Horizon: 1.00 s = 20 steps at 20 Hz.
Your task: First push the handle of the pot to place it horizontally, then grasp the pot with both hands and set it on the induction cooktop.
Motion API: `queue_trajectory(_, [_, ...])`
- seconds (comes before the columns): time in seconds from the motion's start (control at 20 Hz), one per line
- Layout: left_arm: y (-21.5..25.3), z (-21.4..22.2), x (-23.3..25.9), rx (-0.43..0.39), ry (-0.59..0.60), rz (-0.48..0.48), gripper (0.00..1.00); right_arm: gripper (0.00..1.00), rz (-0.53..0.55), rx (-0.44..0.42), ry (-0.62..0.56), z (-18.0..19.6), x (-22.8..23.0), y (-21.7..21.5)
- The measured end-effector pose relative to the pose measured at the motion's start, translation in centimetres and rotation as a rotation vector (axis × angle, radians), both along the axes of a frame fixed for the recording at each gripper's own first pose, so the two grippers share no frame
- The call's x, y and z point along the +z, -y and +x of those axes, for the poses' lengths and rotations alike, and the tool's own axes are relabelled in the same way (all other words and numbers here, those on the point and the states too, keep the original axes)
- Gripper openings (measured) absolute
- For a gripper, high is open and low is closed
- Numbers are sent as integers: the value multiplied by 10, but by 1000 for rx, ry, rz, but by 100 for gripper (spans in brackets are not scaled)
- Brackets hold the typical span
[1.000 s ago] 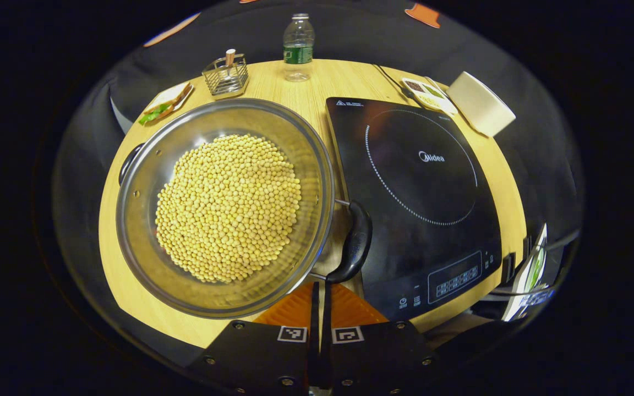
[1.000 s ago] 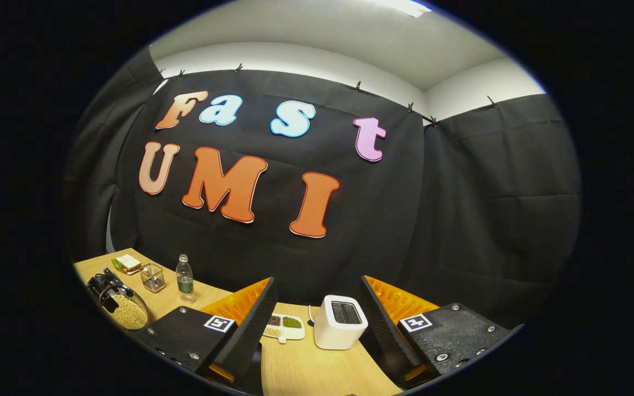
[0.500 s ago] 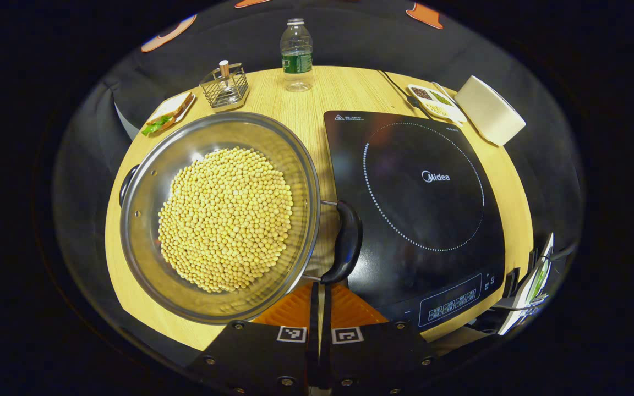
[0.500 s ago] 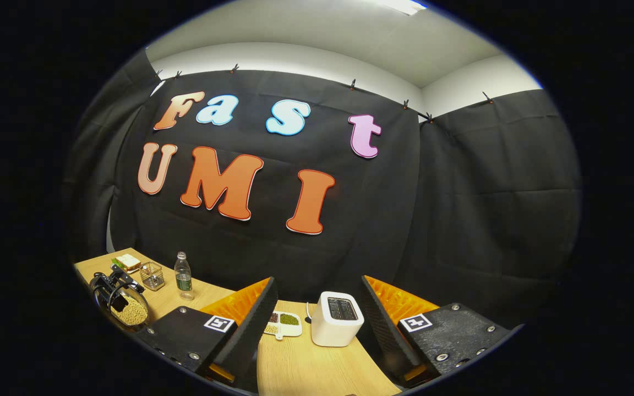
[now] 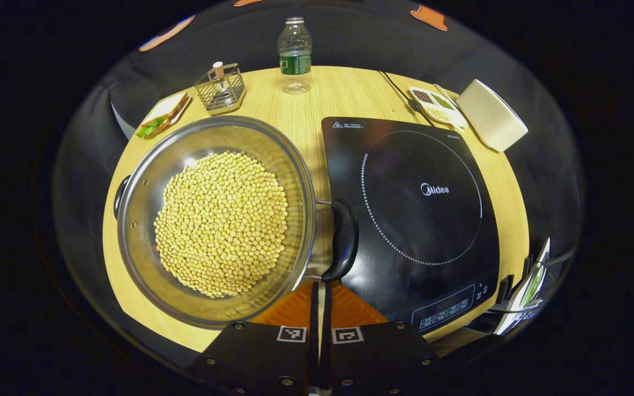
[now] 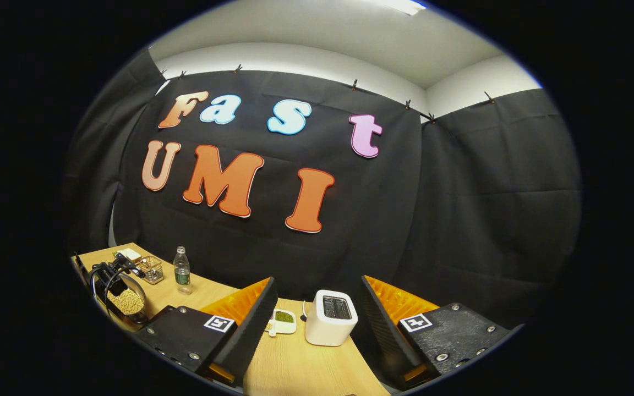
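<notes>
1. The left claw [image 5: 320, 308] has its fingers pressed together with only a thin slit between them, pinching nothing; its tips sit just below the near end of the pot's black handle [image 5: 344, 239], and whether they touch it cannot be told.
2. That handle lies level beside the rim, over the left edge of the induction cooktop [image 5: 421, 220]. Compared with a second ago it stands a little more upright in the left gripper view and has shifted slightly left.
3. The pot [image 5: 215, 220], full of yellow beans [image 5: 220, 223], rests on the counter [image 5: 317, 99] left of the cooktop, not on it. A second handle [image 5: 120, 195] shows at its far left rim.
4. Farther back stand a wire basket [image 5: 219, 91], a water bottle [image 5: 295, 55], a plate with a sandwich [image 5: 160, 113], a small divided dish [image 5: 438, 105] and a white toaster [image 5: 492, 114].
5. The right claw [image 6: 317, 324] is spread wide and holds nothing, raised above the counter with the toaster [image 6: 331, 316] between its fingers' lines. Since a second ago the toaster and dish [image 6: 282, 320] have slid slightly left in the right gripper view.
</notes>
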<state>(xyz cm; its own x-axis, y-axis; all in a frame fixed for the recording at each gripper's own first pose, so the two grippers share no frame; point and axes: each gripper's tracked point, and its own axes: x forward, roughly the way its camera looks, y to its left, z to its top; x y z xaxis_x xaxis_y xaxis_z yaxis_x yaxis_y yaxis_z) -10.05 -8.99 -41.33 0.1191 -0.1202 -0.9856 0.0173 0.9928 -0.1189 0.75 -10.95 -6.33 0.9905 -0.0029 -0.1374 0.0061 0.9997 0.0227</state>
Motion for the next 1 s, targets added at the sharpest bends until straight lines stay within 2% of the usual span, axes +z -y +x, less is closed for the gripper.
queue_trajectory(0.25, [-1, 17, -4, 80, 14, -6, 2, 94, 3, 35, -1, -7, -11, 12])
queue_trajectory(0.6, [1, 29, -6, 103, 28, -18, 2, 94, 33, 28, -67, -21, -33, 15])
queue_trajectory(0.8, [4, 39, -4, 159, 17, -81, 2, 93, 41, 10, -101, -23, -36, -11])
queue_trajectory(1.0, [7, 35, -4, 105, -1, -93, 2, 94, 66, 31, -156, -25, -33, -65])
